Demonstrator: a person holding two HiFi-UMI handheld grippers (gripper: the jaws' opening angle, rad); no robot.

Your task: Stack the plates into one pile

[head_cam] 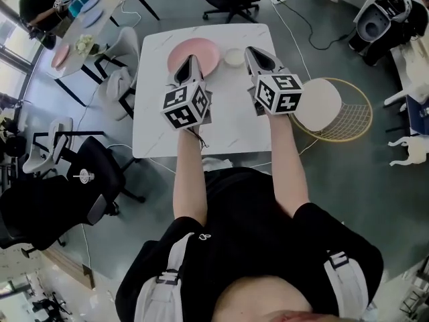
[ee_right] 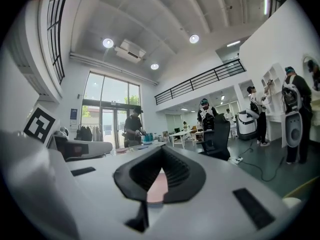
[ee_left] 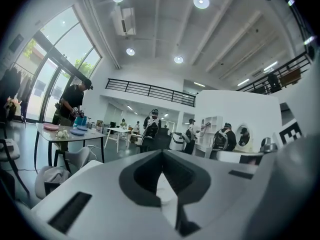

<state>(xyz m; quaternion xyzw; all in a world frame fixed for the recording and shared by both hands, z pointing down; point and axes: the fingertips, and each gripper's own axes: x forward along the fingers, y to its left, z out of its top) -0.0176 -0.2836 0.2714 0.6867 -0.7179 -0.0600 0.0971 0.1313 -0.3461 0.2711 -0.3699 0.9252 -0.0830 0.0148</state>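
Two dishes sit at the far side of the white table [head_cam: 228,129]: a pink plate [head_cam: 206,51] left of centre and a small white dish [head_cam: 234,57] just beside it on the right, apart and not stacked. Both are round (no long axis to line up with). The left gripper [head_cam: 190,60] overlaps the pink plate's near-left part in the head view; its height above the plate is not readable. The right gripper [head_cam: 252,49] is just right of the white dish. Both sets of jaws are closed with nothing gripped. Judgement: the white dish lies immediately left of the right jaws, so the right hand is nearer, and its jaws must open first.
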